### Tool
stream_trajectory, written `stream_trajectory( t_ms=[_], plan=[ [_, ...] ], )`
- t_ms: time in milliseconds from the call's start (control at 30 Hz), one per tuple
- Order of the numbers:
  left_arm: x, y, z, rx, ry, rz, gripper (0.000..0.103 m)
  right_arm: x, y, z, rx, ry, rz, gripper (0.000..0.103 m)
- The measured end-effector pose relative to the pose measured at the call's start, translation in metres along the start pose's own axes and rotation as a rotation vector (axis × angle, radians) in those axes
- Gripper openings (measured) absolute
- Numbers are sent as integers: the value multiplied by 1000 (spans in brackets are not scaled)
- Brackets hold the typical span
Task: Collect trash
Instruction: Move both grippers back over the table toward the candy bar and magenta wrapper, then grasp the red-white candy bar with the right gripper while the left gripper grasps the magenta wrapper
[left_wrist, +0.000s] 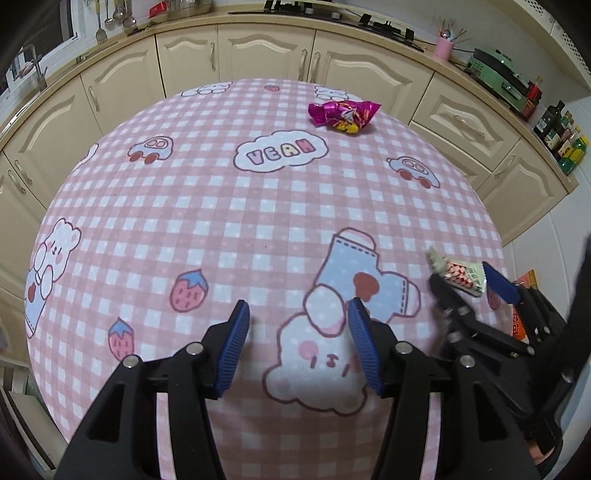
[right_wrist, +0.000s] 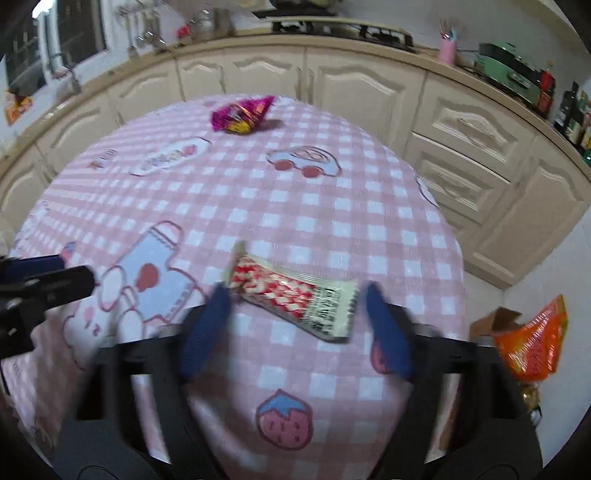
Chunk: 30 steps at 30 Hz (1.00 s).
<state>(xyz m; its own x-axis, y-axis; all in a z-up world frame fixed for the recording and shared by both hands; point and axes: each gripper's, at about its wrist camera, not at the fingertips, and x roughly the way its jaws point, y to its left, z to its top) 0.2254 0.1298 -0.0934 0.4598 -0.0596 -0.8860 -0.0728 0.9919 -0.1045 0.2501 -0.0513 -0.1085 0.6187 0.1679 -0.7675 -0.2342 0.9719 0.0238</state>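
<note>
Left gripper (left_wrist: 295, 325): fingers open, empty, over counter (left_wrist: 221, 221), low centre of frame.
Pink wrapper (left_wrist: 343, 116): upper centre, crumpled foil, light, crushable; pinch at bunched middle.
Right gripper (right_wrist: 295, 314): fingers apart around red-white wrapper (right_wrist: 295, 291), not visibly pressing; flat, slippery film, grip across the middle.
No bin in view.

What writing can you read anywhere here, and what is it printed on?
"VEAN": in a cloud shape on the pink checked tablecloth.
Red-and-white wrapper: black print on its white end, too blurred to read.
Magenta wrapper: print too small to read.
Orange bag: lettering unreadable.
</note>
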Motion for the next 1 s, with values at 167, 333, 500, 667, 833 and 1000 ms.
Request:
stream_trajectory(
  t_ms=[167,333,500,667,833,1000],
  plan=[
    [3,-5,6,10,9,-13,55,3,-17,9,80,-9,50,22],
    [6,-13,29,19,22,-44,56,-5,-35,18,135,-43,77,20],
    [9,-21,66,5,20,-70,63,-6,-60,39,181,-61,83,20],
    [17,-35,108,21,10,-53,65,4,-85,75,208,-96,110,20],
    [42,-43,159,40,18,-25,66,29,-104,118,240,-90,172,20],
    [83,-47,200,47,63,-23,69,56,-114,148,250,-83,182,20]
  ],
)
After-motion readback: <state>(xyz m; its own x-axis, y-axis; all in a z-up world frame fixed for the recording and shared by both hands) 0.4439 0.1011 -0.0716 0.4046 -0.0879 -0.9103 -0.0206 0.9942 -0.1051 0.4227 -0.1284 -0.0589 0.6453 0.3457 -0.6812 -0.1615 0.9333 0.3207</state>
